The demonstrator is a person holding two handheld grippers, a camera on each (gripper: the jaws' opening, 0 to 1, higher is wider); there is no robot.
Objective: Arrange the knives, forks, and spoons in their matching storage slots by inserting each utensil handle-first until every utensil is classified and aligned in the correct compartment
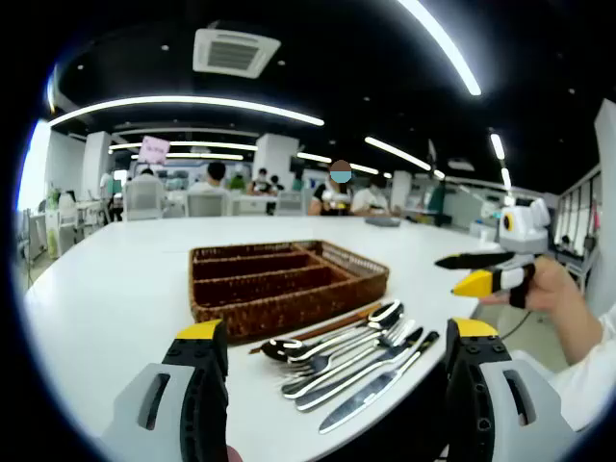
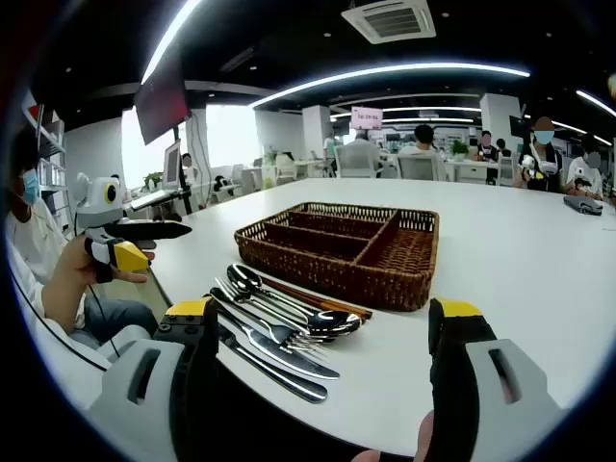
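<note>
A big open office with long strip lights and seated people in the background surrounds a wide white table [image 1: 115, 289]. In the left gripper view, the left gripper [image 1: 337, 385] rises from the bottom with its yellow-tipped jaws spread wide, holding and touching nothing. Between them, further along the table, sits a wicker basket [image 1: 284, 279] with long divided compartments, all bare. Just in front of it lies a cluster of utensils [image 1: 351, 361]: spoons, forks and knives side by side on the tabletop. At the far right a hand holds the other gripper above the table edge. In the right gripper view, the right gripper [image 2: 327, 371] likewise stands wide open and unloaded, the utensils [image 2: 279, 332] lying just beside the basket [image 2: 346, 245].
</note>
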